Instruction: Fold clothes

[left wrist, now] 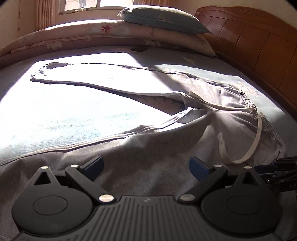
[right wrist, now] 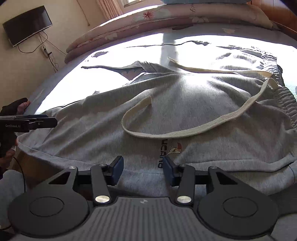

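We are hovering both released claws, left claw (left wrist: 146,167) and right claw (right wrist: 142,169), over the near leg of the grey sweatpants (right wrist: 167,111), whose long axis runs leftward across the bed (left wrist: 55,115).

Ahead of your fingers you see a bed (left wrist: 55,115) with a pale blue sheet, and strong sunlight falls on it. Beyond the fingers a folded flowered quilt (left wrist: 78,35) lies with a green pillow (left wrist: 163,18) on top. A wooden headboard (left wrist: 250,42) stands to the right. The window (left wrist: 98,5) is far ahead, a dark television (right wrist: 27,25) hangs on the beige wall at left.
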The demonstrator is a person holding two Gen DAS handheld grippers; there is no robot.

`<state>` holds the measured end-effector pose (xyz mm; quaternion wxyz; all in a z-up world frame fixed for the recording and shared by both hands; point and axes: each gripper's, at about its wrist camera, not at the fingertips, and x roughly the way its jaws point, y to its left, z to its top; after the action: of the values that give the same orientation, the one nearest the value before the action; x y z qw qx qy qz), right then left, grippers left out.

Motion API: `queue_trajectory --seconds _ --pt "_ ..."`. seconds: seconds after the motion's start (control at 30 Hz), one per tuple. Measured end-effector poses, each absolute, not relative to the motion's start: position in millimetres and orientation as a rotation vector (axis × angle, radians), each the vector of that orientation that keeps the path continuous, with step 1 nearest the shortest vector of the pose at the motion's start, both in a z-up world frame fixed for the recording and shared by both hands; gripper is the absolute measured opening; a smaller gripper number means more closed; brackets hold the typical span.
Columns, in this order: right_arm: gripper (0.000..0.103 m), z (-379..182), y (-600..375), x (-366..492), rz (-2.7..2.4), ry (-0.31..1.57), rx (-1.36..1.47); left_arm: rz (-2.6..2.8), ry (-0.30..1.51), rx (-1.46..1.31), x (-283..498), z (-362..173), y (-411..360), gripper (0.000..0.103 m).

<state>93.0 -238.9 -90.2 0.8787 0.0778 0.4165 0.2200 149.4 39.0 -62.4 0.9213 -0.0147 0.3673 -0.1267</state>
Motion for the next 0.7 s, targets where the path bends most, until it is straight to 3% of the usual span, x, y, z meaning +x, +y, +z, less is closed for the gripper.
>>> queue_trajectory --seconds 0.07,0.27,0.5,0.57,0.6,0.63,0.7 --pt "0.053 -89.0 -237.3 93.4 0.452 0.861 0.148 -0.314 0.755 -0.034 175.7 -55.2 25.5 0.035" --pt "0.054 -91.3 -244.1 95.6 0.459 0.846 0.176 -0.514 0.856 -0.132 262.7 -66.6 -14.6 0.036" --pt "0.055 -94.4 -261.6 102.5 0.458 0.83 0.226 -0.585 0.988 0.02 310.1 -104.4 -51.2 0.041" --pt "0.055 -96.2 -266.2 104.6 0.459 0.826 0.246 -0.609 0.984 0.068 308.8 -106.9 -58.4 0.036" --pt "0.055 -96.3 -267.6 105.2 0.462 0.822 0.252 -0.617 0.976 0.085 307.8 -104.6 -60.8 0.026" --pt "0.055 -96.3 -269.0 105.7 0.465 0.818 0.258 -0.611 0.962 0.104 307.8 -101.8 -63.2 0.006" --pt "0.055 -94.5 -270.3 107.3 0.475 0.805 0.267 -0.571 0.925 0.136 311.0 -95.4 -67.7 0.005"
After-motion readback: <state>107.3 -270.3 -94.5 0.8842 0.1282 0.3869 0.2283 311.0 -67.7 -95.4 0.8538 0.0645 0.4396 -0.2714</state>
